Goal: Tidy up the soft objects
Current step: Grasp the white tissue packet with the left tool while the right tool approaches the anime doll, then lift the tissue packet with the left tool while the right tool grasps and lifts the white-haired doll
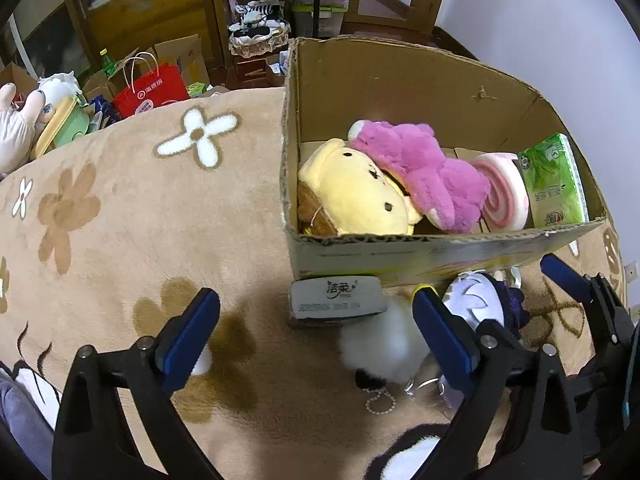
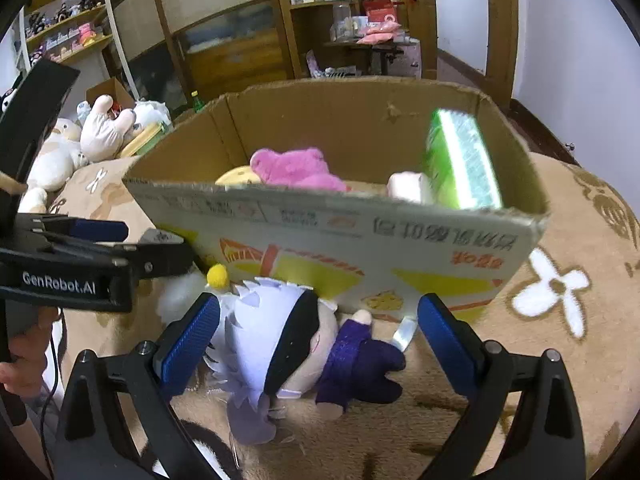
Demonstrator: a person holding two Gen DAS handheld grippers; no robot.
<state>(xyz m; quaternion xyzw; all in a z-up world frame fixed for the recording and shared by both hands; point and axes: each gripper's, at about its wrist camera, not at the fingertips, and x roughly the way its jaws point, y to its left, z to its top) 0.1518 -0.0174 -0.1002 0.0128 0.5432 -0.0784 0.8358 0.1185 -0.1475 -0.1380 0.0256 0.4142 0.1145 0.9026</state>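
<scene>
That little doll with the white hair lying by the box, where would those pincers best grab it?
Across its big round head, coming down from above. The doll lies flat on the blanket with its head between the open right gripper fingers; the purple body is thinner.

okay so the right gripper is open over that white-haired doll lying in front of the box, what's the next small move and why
Probably lower the right gripper a little and close on the white-haired doll. Its jaws are open and already straddle the doll, which lies on the blanket against the cardboard box, still outside it. The pink plush and others are already inside, so this doll looks like the next to go in.
</scene>
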